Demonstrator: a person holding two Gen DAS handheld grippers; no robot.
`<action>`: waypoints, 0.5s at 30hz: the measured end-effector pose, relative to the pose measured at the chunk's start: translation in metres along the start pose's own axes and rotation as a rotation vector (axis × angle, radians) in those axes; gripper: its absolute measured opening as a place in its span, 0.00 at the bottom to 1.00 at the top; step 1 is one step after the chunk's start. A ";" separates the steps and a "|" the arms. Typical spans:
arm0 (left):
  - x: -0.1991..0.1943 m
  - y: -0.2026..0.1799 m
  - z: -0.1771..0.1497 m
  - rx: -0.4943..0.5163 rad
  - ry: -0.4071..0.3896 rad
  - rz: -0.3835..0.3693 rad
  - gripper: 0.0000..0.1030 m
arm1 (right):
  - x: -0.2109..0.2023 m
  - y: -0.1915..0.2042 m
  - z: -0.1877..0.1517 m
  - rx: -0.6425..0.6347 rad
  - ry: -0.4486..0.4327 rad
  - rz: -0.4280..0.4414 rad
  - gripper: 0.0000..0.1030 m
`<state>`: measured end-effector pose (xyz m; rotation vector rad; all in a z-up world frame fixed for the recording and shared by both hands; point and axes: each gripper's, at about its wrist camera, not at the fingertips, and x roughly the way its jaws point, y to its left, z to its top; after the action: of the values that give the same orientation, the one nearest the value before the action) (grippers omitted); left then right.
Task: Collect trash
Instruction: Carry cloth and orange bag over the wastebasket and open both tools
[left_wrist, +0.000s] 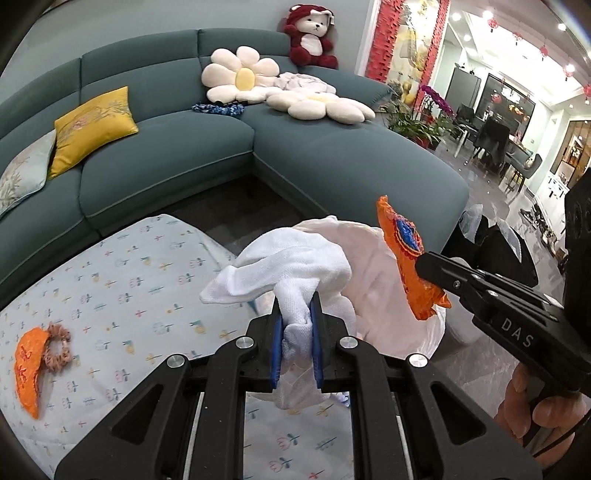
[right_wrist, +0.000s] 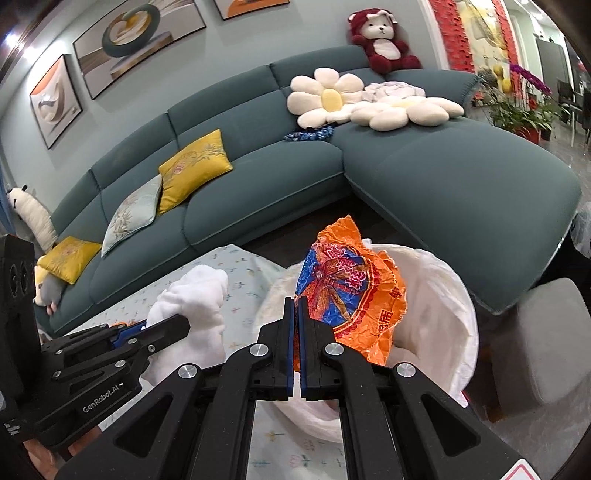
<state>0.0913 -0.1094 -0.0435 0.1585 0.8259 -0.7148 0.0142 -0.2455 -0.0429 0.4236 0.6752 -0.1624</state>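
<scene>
My left gripper is shut on a crumpled white cloth, held above the patterned tablecloth. My right gripper is shut on an orange and blue snack wrapper, which hangs over the mouth of a bin lined with a white bag. In the left wrist view the same wrapper hangs from the right gripper just above the white bag. A second orange wrapper lies on the tablecloth at the left, beside a pink hair scrunchie.
A teal corner sofa with yellow cushions, flower pillows and a red plush bear stands behind. A grey stool sits to the right of the bin. A person's hand holds the right gripper.
</scene>
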 end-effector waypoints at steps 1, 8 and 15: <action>0.002 -0.004 0.001 0.003 0.003 -0.002 0.12 | 0.000 -0.004 -0.001 0.006 0.003 -0.001 0.02; 0.014 -0.018 0.000 0.030 0.021 -0.011 0.12 | 0.002 -0.017 -0.006 0.023 0.019 -0.001 0.02; 0.023 -0.025 0.003 0.034 0.034 -0.017 0.13 | -0.001 -0.023 -0.007 0.037 0.016 0.001 0.02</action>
<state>0.0878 -0.1410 -0.0544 0.1951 0.8486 -0.7440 0.0031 -0.2637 -0.0544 0.4615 0.6885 -0.1713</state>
